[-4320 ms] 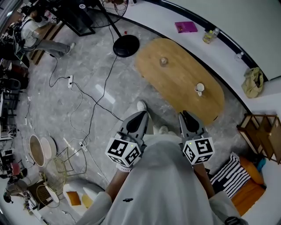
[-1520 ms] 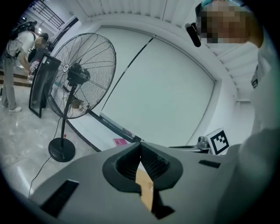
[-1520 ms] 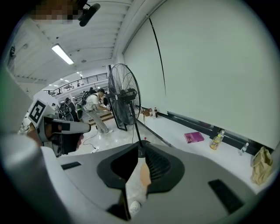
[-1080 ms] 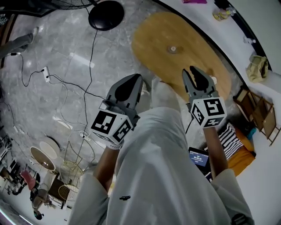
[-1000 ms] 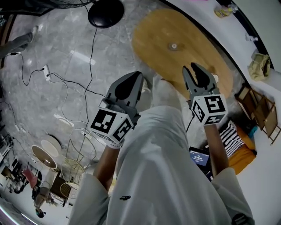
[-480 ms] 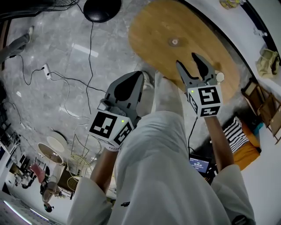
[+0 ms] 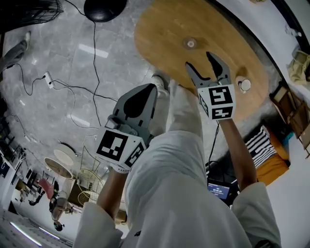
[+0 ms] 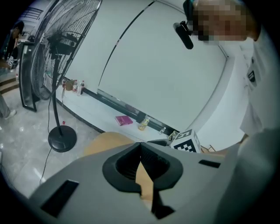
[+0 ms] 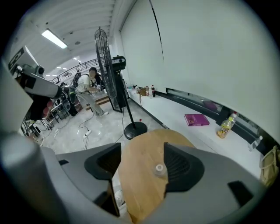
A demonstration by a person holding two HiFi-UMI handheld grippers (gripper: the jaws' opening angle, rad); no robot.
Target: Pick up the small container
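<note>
Now the right gripper (image 7: pixel 199 61) hangs over the near part of the oval wooden worktop (image 7: pixel 160 29), pointing down at it. Its fingers (image 9: pixel 186 168) stand wide apart, having just been opening, and they grip nothing. In the right gripper view the small container (image 9: pixel 159 169), a little clear pot with a pale lid, shows in the gap between them. It stands upright on the wood beyond the fingertips, apart from both fingers. From the head view it sits near the middle of the worktop, just past the gripper.

A white cup (image 7: pixel 244 85) stands near the worktop's right edge, beside the right gripper's marker cube.

The left gripper (image 7: pixel 149 91) is lower in the head view, off the worktop's near edge and above the grey marbled floor (image 7: pixel 58 48). Its fingers (image 8: pixel 127 162) meet at the tips and hold nothing; only a thin sliver of wood shows through the slot behind them.

Black cables (image 7: pixel 94 58) trail over the floor towards the round black base of a standing fan (image 7: pixel 104 7). Beyond the worktop, a pink book (image 9: pixel 196 119) and a yellow bottle (image 9: pixel 225 126) lie on a white ledge (image 9: pixel 175 111) along the wall.
</note>
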